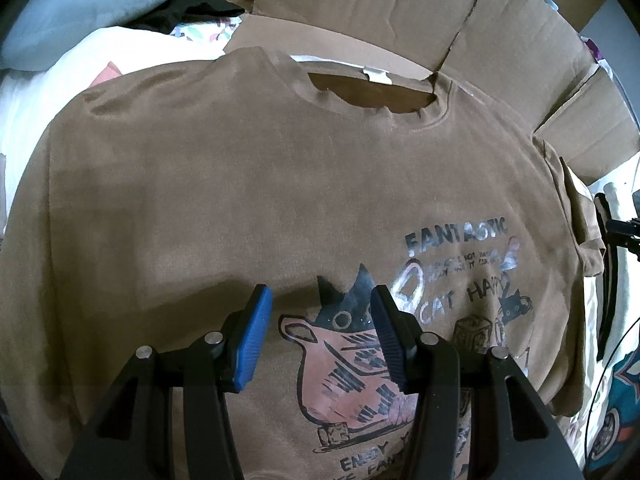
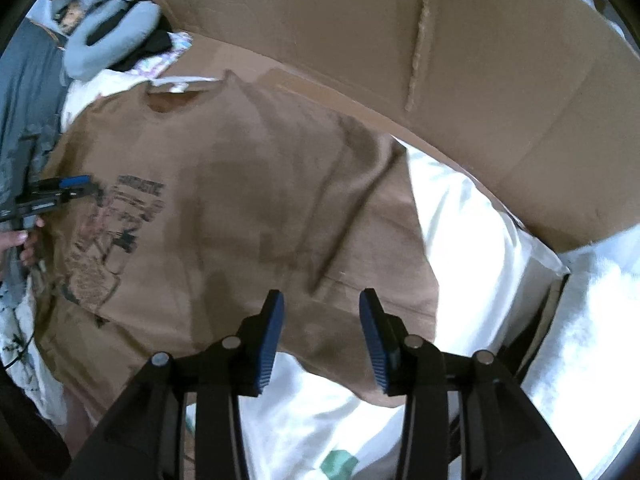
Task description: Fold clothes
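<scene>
A brown T-shirt (image 1: 248, 184) with a cat print (image 1: 360, 364) and the word FANTASTIC lies spread flat, front side up, neckline (image 1: 372, 96) at the far side. My left gripper (image 1: 320, 340) is open and empty, hovering over the print at the shirt's middle. In the right wrist view the same shirt (image 2: 248, 208) lies with its right sleeve (image 2: 380, 260) spread over white bedding. My right gripper (image 2: 322, 336) is open and empty above the sleeve's hem. The left gripper (image 2: 60, 190) shows at the far left of that view, held by a hand.
Flattened cardboard (image 1: 440, 12) stands behind the shirt and curves along the right (image 2: 460, 80). White bedding (image 2: 472, 240) lies under and beside the shirt. A light blue cushion (image 1: 80, 8) and dark clothes (image 1: 192, 12) sit at the far left. A patterned teal item (image 1: 624, 392) lies at the right edge.
</scene>
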{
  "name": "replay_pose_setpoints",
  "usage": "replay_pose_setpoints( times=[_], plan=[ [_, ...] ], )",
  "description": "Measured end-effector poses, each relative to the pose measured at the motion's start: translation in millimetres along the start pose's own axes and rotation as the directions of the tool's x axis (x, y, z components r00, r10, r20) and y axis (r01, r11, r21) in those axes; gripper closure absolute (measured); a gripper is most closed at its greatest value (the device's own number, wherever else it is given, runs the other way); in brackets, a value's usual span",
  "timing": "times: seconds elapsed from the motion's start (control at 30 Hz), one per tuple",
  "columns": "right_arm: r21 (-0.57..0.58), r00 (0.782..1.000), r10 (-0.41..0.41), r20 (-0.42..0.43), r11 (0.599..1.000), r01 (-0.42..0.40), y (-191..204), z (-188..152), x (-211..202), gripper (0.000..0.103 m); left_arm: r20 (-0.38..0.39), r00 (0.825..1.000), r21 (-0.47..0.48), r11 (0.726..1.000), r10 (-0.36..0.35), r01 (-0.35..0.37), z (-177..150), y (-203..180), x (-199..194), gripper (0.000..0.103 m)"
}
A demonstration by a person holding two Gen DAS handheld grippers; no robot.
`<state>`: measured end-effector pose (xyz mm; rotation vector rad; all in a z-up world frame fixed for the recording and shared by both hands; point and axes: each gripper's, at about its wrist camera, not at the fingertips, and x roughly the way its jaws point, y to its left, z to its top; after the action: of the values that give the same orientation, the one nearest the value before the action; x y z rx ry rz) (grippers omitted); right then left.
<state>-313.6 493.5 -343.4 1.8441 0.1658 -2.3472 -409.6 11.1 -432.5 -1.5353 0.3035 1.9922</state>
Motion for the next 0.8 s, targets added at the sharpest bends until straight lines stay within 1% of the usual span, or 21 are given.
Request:
replay_pose_setpoints(
  times=[0.13,0.33,0.4,0.47,0.57,0.73,0.8],
  plan=[
    [0.038,1.000,0.007,-0.004,0.999,-0.007,-3.1,0.9,11.2,0.066,-0.007,1.000,0.005,1.000,0.001,-0.001,0.6,-3.0,3.5,0.051],
    [0.086,0.999,0.007,-0.033,0.996,-0.004,-2.0,2.0,35.2,0.066,-0.006,1.000,0.012,1.000,0.000,0.000,3.3,-5.6,5.1,0.051],
    [0.097,0.999,0.003,-0.043,0.995,0.001,-4.4,2.0,41.5,0.071,-0.008,1.000,0.014,1.000,0.002,-0.001,4.3,-6.4,6.6,0.051],
    [0.109,0.999,0.001,-0.054,0.994,0.005,-7.1,2.0,47.6,0.089,-0.010,1.000,0.016,1.000,-0.002,0.002,4.3,-7.7,7.6,0.051],
    [0.131,0.998,0.006,-0.065,0.991,0.003,-15.0,1.4,51.3,0.097,-0.012,1.000,0.023,1.000,-0.003,0.003,4.5,-11.0,9.4,0.051],
    [0.106,0.999,-0.029,-0.043,0.994,0.034,-21.5,2.4,38.2,0.100,-0.018,1.000,0.024,1.000,-0.007,0.008,4.6,-14.8,12.6,0.051],
    [0.084,0.998,-0.050,-0.029,0.995,0.052,-23.3,3.1,29.7,0.100,-0.020,1.000,0.047,0.999,-0.014,0.015,5.8,-18.3,12.8,0.051]
  ],
)
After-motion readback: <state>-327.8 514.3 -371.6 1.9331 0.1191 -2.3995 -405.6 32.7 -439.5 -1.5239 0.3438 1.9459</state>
